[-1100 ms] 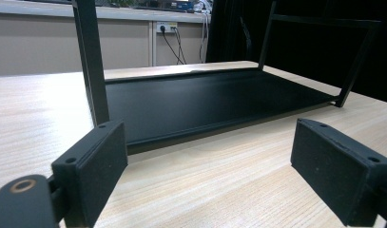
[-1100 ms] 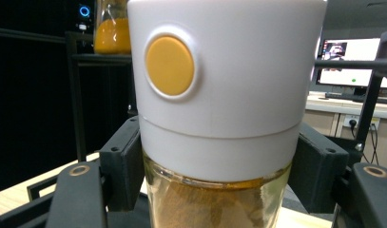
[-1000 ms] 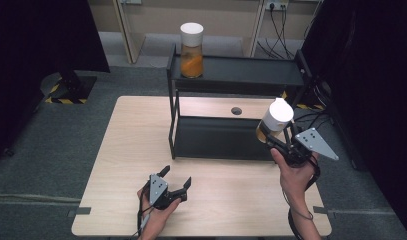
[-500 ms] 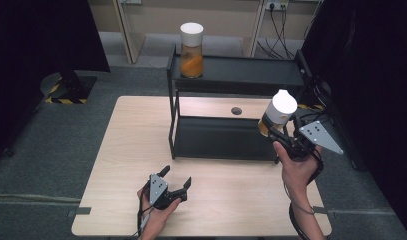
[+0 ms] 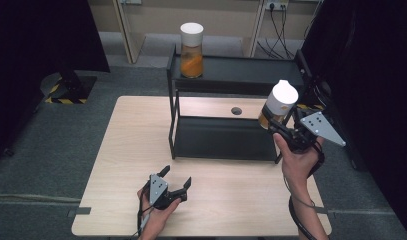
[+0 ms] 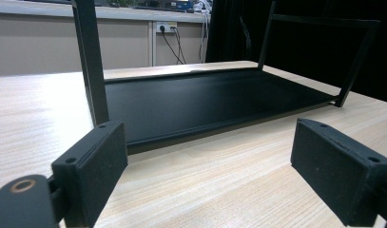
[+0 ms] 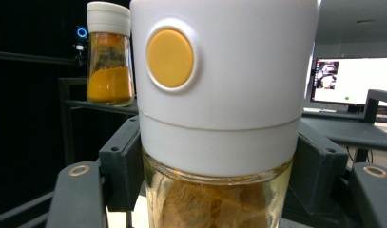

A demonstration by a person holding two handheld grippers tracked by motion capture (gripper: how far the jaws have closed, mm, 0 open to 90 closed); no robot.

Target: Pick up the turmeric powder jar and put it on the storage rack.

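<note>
Right gripper [image 5: 272, 121], at the right of the high view, is clamped on a glass jar [image 5: 277, 104] with a white lid, its two black jaws pressed against the glass just under the lid. The person's right hand [image 5: 297, 155] holds it up off the table, beside the right end of a black two-tier rack [image 5: 226, 142] and between the levels of its two shelves. The jar stands close to upright, its lid tipped slightly toward the upper right of the frame. In the right gripper view the jar [image 7: 219, 118] takes the centre of the frame, a round yellow button on the white lid and brownish contents behind the glass, with a jaw touching it on either side.

A second jar [image 5: 191, 50], also white-lidded and part full of orange powder, stands upright at the left end of the rack's top shelf, at the upper centre of the high view; it shows again at the upper left of the right gripper view [image 7: 109, 54].

At the lower centre of the high view, the left gripper [image 5: 177, 177] rests low over the light wooden table [image 5: 136, 150], jaws spread wide with nothing between them, well apart from the rack. The left gripper view looks across the tabletop at the rack's bare lower shelf [image 6: 205, 102].
</note>
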